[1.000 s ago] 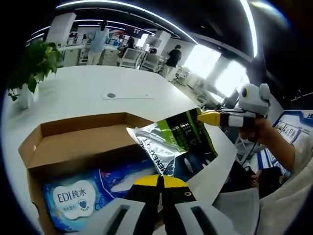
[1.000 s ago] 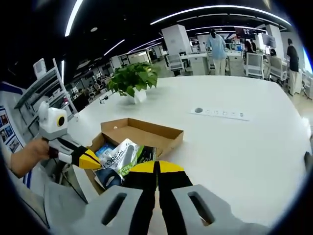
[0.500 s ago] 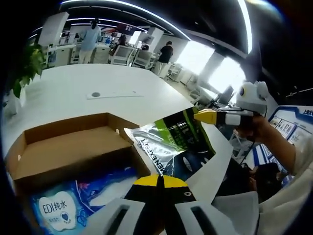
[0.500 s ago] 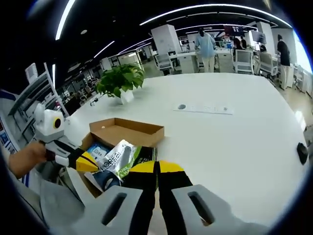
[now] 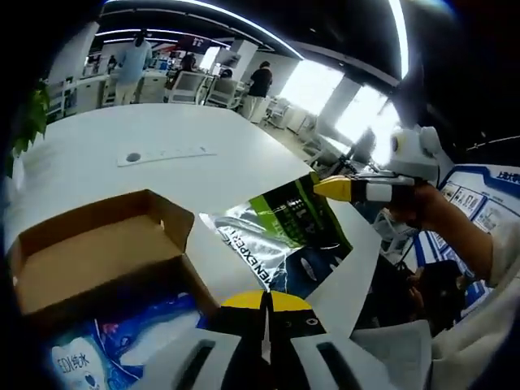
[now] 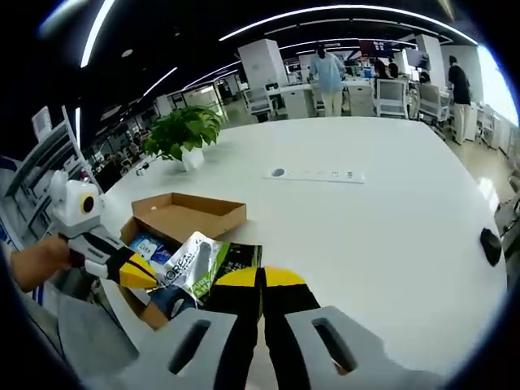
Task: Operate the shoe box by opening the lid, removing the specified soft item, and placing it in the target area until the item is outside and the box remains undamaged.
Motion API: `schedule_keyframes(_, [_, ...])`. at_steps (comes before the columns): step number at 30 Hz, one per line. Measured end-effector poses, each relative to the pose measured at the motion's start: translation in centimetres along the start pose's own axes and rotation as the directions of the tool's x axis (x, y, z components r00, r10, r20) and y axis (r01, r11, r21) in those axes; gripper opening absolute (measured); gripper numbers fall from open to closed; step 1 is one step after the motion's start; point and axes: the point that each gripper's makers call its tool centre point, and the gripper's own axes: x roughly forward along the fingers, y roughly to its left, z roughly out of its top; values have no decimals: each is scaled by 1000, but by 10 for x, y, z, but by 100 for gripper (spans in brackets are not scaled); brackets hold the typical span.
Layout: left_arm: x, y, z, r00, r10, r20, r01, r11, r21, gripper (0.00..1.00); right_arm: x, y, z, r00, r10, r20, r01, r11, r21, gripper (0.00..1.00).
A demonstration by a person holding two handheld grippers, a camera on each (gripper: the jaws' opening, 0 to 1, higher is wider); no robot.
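**Pouch held between both grippers beside the open box**

The pouch (image 5: 284, 240) reads "MEN EXPERT" in the left gripper view and "L'OREAL" (image 6: 193, 264) in the right gripper view. Its long axis runs from the left gripper (image 5: 262, 302) to the right gripper (image 5: 335, 188), just beside the open shoe box (image 5: 89, 252). Both grippers are clenched on opposite ends of it. A blue packet (image 5: 77, 357) marked "EDI" lies in the box. All is above the white table (image 6: 382, 236).
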Motion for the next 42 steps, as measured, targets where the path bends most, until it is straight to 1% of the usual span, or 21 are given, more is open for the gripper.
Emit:
schedule_keyframes(6, [11, 3, -3, 999, 9, -37, -8, 1000, 21, 0, 10, -10, -9, 1000, -12, -24, 12, 1000, -1, 0])
schedule_keyframes(9, [18, 7, -5, 997, 30, -71, -26, 998, 53, 0, 17, -15, -15, 999, -15, -37, 15, 1000, 1, 0])
schedule_keyframes(13, [26, 12, -9, 990, 62, -129, -48, 993, 112, 0, 26, -20, -19, 998, -20, -52, 19, 1000, -3, 0])
schedule_keyframes(14, [27, 13, -9, 989, 67, -135, -51, 992, 119, 0, 27, -21, -20, 998, -20, -53, 20, 1000, -4, 0])
schedule_keyframes(15, [30, 15, -11, 984, 81, -157, -59, 988, 143, 0, 32, -23, -22, 998, -22, -62, 22, 1000, -7, 0])
schedule_keyframes(16, [31, 15, -11, 983, 84, -162, -60, 987, 147, 0, 33, -23, -23, 998, -23, -64, 22, 1000, -9, 0])
schedule_keyframes(17, [34, 16, -12, 979, 92, -181, -60, 983, 174, 0, 36, -24, -24, 997, -26, -68, 25, 1000, -14, 0])
schedule_keyframes(19, [38, 19, -13, 972, 107, -210, -65, 978, 199, 0, 39, -25, -25, 997, -29, -74, 27, 999, -20, 0])
schedule_keyframes(20, [38, 19, -13, 971, 111, -212, -67, 977, 203, 0, 40, -25, -25, 997, -29, -75, 27, 999, -20, 0])
schedule_keyframes(23, [44, 24, -13, 959, 134, -249, -69, 965, 254, 0, 47, -30, -28, 996, -36, -86, 34, 999, -26, 0])
schedule_keyframes(28, [51, 30, -15, 940, 169, -296, -71, 947, 314, 0, 57, -35, -33, 994, -50, -102, 47, 998, -30, 0])
schedule_keyframes(30, [55, 32, -17, 929, 183, -322, -63, 935, 349, 0, 62, -37, -36, 992, -60, -109, 56, 998, -39, 0])
schedule_keyframes(32, [58, 34, -19, 921, 193, -337, -47, 917, 397, 0, 66, -38, -38, 991, -65, -117, 61, 997, -39, 0])
schedule_keyframes(33, [59, 35, -20, 914, 206, -349, -44, 906, 420, 0, 69, -40, -40, 989, -72, -126, 67, 997, -46, 0])
schedule_keyframes(34, [60, 36, -21, 912, 210, -353, -42, 903, 428, 0, 70, -41, -40, 989, -74, -128, 68, 997, -47, 0])
schedule_keyframes(36, [64, 39, -24, 899, 230, -373, -37, 888, 459, 0, 74, -44, -44, 987, -81, -140, 76, 996, -42, 0])
schedule_keyframes(38, [67, 41, -26, 885, 252, -391, -28, 868, 496, 0, 78, -45, -47, 985, -89, -150, 82, 995, -50, 0])
schedule_keyframes(39, [68, 42, -27, 879, 261, -399, -18, 854, 520, 0, 80, -46, -49, 983, -92, -158, 84, 995, -58, 0])
schedule_keyframes(40, [70, 40, -27, 878, 260, -401, -8, 847, 532, 0, 81, -47, -51, 981, -99, -166, 88, 994, -70, 0])
schedule_keyframes(41, [71, 39, -29, 874, 261, -410, -2, 846, 533, 0, 82, -48, -51, 980, -103, -170, 90, 993, -79, 0])
schedule_keyframes(42, [74, 41, -30, 869, 265, -419, 6, 840, 543, 0, 84, -50, -52, 979, -105, -173, 92, 992, -81, 0])
